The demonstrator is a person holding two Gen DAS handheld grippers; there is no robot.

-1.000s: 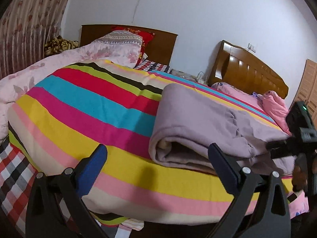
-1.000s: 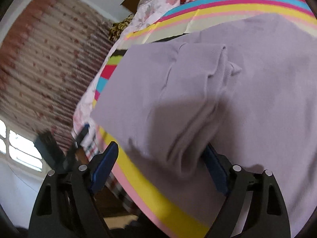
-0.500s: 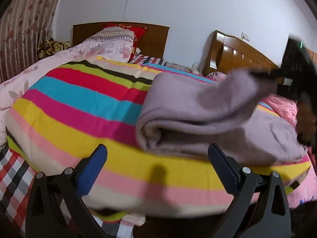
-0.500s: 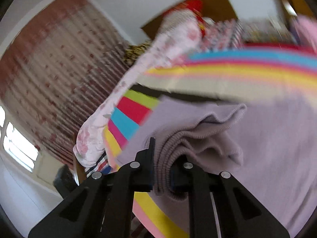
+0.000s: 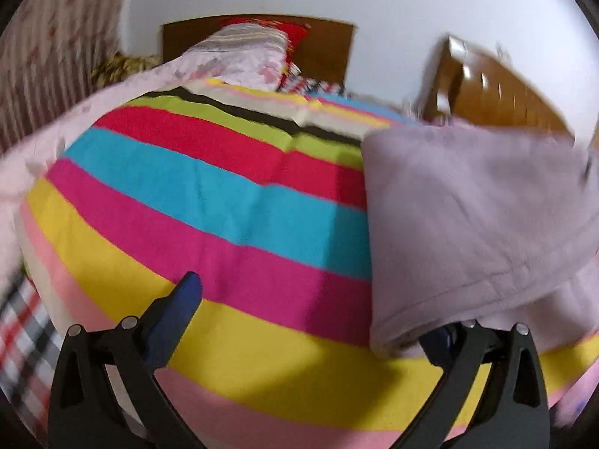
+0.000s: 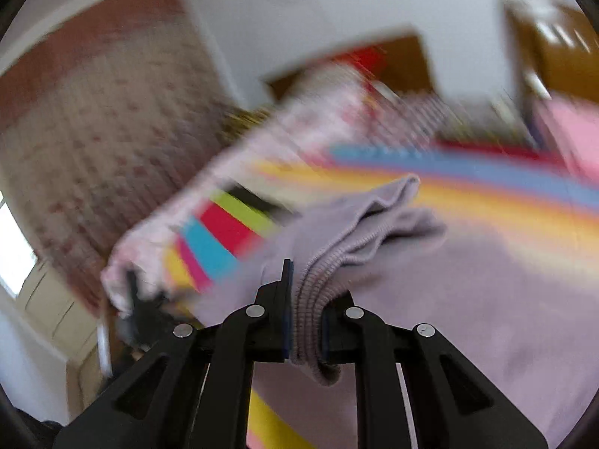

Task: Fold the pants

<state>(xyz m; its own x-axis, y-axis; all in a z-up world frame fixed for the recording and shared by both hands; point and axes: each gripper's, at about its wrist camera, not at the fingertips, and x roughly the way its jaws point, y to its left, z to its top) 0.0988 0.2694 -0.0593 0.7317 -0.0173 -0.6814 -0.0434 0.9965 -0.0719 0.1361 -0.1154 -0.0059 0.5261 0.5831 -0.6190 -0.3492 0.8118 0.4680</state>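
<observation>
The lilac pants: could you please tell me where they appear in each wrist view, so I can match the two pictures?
Left wrist view: the lilac pants fill the right side, draped over the right finger of the open left gripper.
Right wrist view: they fill the lower right, a ribbed edge pinched in the right gripper.
Shared landmark: the striped blanket beneath them.

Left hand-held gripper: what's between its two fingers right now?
Only bare striped bedspread, in the left wrist view. The left hand-held gripper is open; its right finger sits under the lilac pants' edge.
</observation>
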